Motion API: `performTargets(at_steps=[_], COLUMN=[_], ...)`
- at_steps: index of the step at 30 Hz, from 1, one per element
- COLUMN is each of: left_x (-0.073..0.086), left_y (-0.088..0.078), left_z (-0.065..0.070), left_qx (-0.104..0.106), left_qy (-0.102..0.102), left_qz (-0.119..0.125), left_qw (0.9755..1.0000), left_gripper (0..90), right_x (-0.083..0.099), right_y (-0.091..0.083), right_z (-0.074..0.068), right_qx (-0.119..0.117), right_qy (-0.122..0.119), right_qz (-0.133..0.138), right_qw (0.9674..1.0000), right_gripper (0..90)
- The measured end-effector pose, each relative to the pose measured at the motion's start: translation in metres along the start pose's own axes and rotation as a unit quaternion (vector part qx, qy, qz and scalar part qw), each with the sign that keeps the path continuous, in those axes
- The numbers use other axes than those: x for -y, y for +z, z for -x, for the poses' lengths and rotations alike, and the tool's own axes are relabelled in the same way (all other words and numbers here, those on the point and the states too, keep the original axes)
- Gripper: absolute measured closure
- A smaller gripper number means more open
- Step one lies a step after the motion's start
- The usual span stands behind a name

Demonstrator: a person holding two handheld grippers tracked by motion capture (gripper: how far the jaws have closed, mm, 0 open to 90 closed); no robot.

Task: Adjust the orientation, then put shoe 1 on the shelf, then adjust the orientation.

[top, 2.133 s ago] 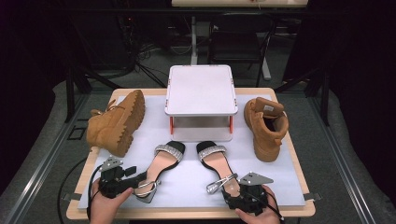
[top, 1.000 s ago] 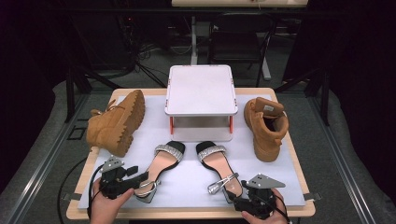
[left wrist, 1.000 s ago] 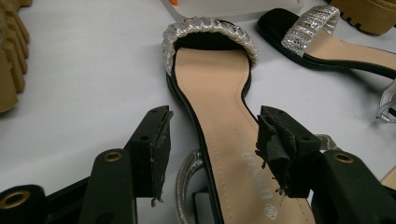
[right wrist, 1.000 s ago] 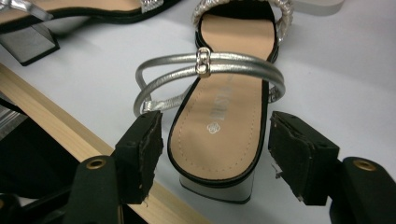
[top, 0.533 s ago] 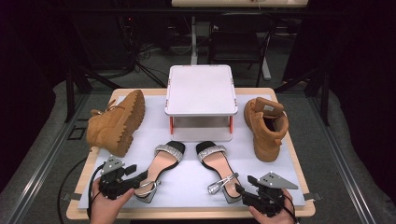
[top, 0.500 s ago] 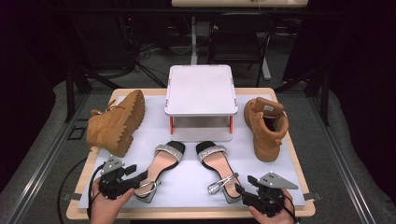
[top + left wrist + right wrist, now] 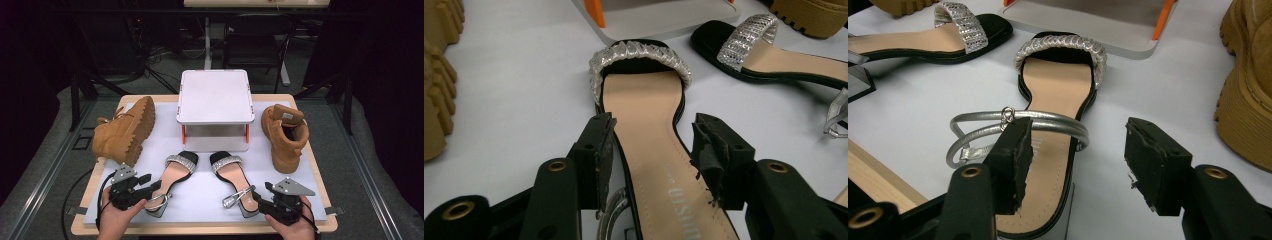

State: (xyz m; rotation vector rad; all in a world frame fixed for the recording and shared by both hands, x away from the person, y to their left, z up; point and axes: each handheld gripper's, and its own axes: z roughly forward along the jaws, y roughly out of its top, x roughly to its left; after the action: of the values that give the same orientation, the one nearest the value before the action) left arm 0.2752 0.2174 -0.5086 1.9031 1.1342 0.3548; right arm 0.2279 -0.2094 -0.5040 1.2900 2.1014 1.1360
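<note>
Left gripper (image 7: 651, 160) jaws, just closing, straddle the left black silver-strapped sandal (image 7: 644, 115) ungripped; right gripper (image 7: 1078, 155) gapes off-centre, risking pinching only the silver ankle strap (image 7: 1048, 122).

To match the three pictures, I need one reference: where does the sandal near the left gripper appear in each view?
High view: the left sandal lies lower centre-left, its heel at the left gripper.
Left gripper view: it runs up the centre, between the open jaws.
Right gripper view: it lies top left.
Shared landmark: the white stand beyond the toes.
</note>
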Motion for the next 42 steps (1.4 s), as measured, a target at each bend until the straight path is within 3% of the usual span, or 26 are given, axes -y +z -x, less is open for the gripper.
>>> performTargets(at_steps=[3,10,13,20,27,32,38,42], left_x=[-0.006,-0.012,-0.012,-0.010,-0.016,-0.019,-0.017,-0.015], left_y=[0.003,0.018,0.023,0.027,0.022,0.025,0.031,0.038], left_z=[0.004,0.008,0.007,0.005,0.004,0.004,0.003,0.005], left_qx=[0.003,-0.002,0.000,-0.023,-0.020,-0.021,-0.028,-0.025], left_qy=[0.003,0.013,0.013,0.011,0.006,0.008,0.006,0.006], left_qz=[-0.006,-0.041,-0.049,-0.047,-0.045,-0.051,-0.062,-0.083], left_qw=[1.0000,0.9991,0.9987,0.9986,0.9988,0.9985,0.9976,0.9962], left_gripper=[51.8,40.4,40.0,39.3,38.6,38.5,36.3,33.9], right_x=[-0.006,-0.015,-0.020,-0.030,-0.041,-0.046,-0.048,-0.048], right_y=[0.001,0.012,0.020,0.036,0.027,0.021,0.029,0.038], right_z=[-0.002,-0.011,-0.013,-0.019,-0.018,-0.012,-0.013,-0.017], right_qx=[0.003,0.023,0.023,0.022,0.026,0.022,0.015,0.014], right_qy=[0.003,-0.009,-0.011,-0.019,-0.021,-0.008,-0.004,-0.007], right_qz=[-0.003,-0.005,-0.014,-0.036,-0.042,-0.035,-0.038,-0.044], right_qw=[1.0000,0.9997,0.9996,0.9989,0.9986,0.9991,0.9991,0.9989], right_gripper=[37.9,30.0,30.1,31.0,29.7,29.6,29.2,28.9])
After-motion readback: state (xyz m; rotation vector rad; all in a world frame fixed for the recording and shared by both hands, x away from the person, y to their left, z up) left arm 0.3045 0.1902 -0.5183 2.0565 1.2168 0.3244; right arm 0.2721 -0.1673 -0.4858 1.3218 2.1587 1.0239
